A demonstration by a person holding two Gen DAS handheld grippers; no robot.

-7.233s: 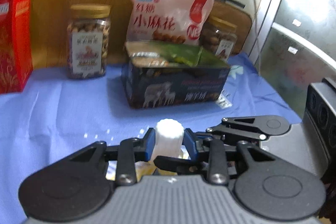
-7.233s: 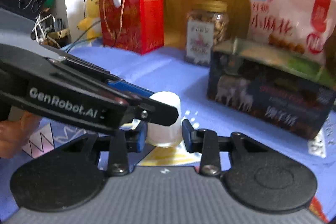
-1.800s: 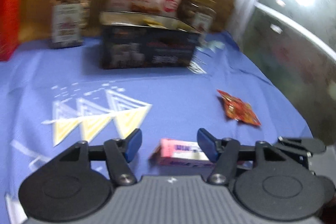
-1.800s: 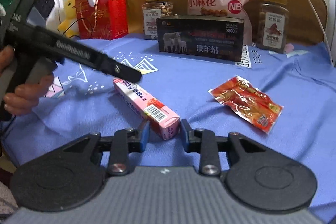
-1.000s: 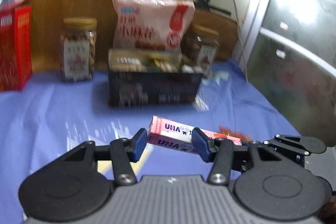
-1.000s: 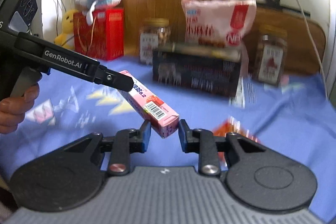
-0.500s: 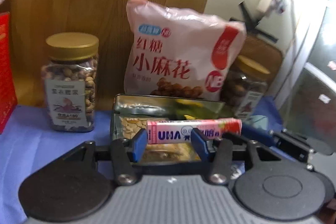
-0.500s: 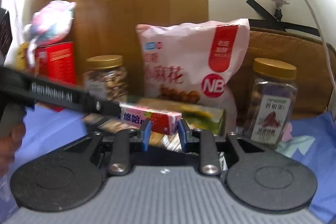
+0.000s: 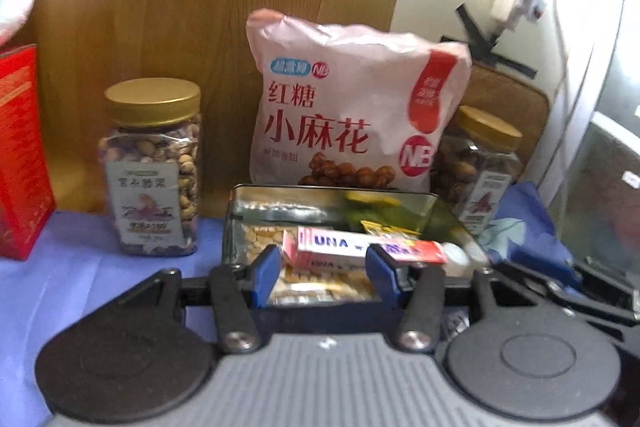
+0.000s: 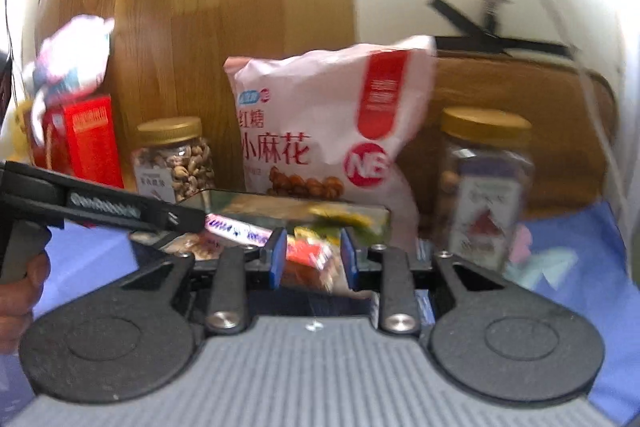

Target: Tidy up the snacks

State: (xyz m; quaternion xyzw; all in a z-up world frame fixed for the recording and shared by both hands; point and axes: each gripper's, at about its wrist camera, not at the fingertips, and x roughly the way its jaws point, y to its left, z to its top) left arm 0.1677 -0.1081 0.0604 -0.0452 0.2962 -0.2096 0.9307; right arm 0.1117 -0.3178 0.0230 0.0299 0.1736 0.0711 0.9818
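a: left wrist view first. what has changed?

b: half a second ago the left gripper (image 9: pixel 325 267) pinched the pink candy box (image 9: pixel 362 249). now its blue pads stand apart with gaps on both sides of the box. so the grip is released. the box lies inside the open tin (image 9: pixel 236 227), on top of other packets, in front of the big pink snack bag (image 9: pixel 352 115) and between two nut jars.

a: and the right wrist view?

b: blurry, but the right gripper (image 10: pixel 312 261) has also spread its fingers. a moment back they clamped the box's red end; now that end (image 10: pixel 310 255) sits loose between them, inside the tin (image 10: pixel 240 203). the left gripper's arm (image 10: pixel 120 213) reaches in from the left.

a: meaning for the task?

b: i judge this snack is delivered. both tools can back away for the next loose item.
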